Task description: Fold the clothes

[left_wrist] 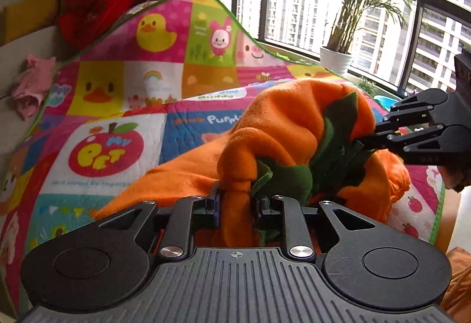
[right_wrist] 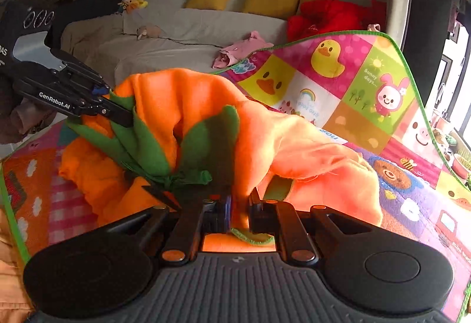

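Observation:
An orange fleece garment (left_wrist: pixel 282 122) with dark green leaf-shaped trim (left_wrist: pixel 338 152) is held up, bunched, over a colourful cartoon play mat (left_wrist: pixel 123 105). My left gripper (left_wrist: pixel 235 199) is shut on a fold of the orange fleece at the bottom of its view. My right gripper (right_wrist: pixel 240 211) is shut on another part of the same garment (right_wrist: pixel 188 93), near its green trim (right_wrist: pixel 212 140). The right gripper also shows in the left wrist view (left_wrist: pixel 365 143), its tips buried in the fleece. The left gripper shows in the right wrist view (right_wrist: pixel 123 117) at the left.
The play mat (right_wrist: pixel 368 81) is humped up at the back. Behind it stands a grey sofa (right_wrist: pixel 188 28) with yellow cushions (right_wrist: pixel 269 0), a red blanket (right_wrist: pixel 332 16) and a small pink garment (right_wrist: pixel 241 50). A potted palm (left_wrist: pixel 338 58) stands at the window.

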Tool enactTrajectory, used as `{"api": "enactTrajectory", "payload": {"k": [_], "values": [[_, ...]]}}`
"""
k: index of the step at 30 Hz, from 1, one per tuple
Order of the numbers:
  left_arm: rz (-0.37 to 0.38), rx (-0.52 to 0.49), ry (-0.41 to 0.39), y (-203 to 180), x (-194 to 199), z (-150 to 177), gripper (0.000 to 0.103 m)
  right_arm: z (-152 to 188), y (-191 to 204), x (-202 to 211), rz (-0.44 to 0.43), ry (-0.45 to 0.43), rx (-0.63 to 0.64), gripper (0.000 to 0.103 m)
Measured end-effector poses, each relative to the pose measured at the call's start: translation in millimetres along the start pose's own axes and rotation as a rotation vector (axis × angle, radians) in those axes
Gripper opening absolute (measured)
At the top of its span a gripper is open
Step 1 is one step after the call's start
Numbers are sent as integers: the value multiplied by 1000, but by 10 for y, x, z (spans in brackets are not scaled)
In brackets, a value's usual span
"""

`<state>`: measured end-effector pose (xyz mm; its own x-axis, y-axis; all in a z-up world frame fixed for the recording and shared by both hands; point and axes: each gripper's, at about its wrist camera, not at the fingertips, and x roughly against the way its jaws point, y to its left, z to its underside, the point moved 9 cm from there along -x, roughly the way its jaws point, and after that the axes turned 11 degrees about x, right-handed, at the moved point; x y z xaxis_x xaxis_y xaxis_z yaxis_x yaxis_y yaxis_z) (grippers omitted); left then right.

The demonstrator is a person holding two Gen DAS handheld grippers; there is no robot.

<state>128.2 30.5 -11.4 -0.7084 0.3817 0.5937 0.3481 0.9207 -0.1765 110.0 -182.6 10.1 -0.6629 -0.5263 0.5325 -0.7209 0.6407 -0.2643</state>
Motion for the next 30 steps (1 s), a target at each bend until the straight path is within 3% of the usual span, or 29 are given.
{"api": "enactTrajectory", "payload": {"k": [2, 3, 4, 6, 7, 9, 12, 17, 21, 22, 24, 26, 30], "values": [[-7, -15, 3, -28, 25, 55, 23, -194, -83, 223, -2, -70, -31, 14], [-9, -21, 3, -41, 33, 69, 23, -321, -129, 328, -1, -112, -44, 24], [-8, -23, 3, -55, 35, 68, 23, -461, -172, 400, -3, -157, -56, 45], [-9, -22, 0, -64, 32, 69, 23, -721, -241, 448, -28, -232, -99, 73], [-10, -21, -2, -61, 30, 71, 23, -829, -263, 404, -57, -256, -135, 77], [-12, -17, -5, -53, 33, 81, 24, -987, -298, 245, -112, -276, -213, 82], [-9, 7, -8, -29, 47, 86, 26, -993, -296, -228, -175, -208, -328, 85], [22, 78, -19, 22, 120, 83, 34, -393, -88, -755, -177, 0, -395, 85], [132, 246, -32, 94, 257, -59, 42, 79, 116, -673, -198, 42, -465, 88], [158, 283, -40, 95, 287, -105, 44, 141, 148, -654, -195, 40, -473, 89], [206, 335, -67, 45, 331, -206, 65, 195, 237, -618, -178, 24, -453, 92], [262, 379, -101, -42, 380, -299, 78, 198, 330, -616, -159, 20, -418, 101], [379, 429, -174, -263, 526, -459, 86, 187, 488, -648, -87, 31, -367, 103]]}}
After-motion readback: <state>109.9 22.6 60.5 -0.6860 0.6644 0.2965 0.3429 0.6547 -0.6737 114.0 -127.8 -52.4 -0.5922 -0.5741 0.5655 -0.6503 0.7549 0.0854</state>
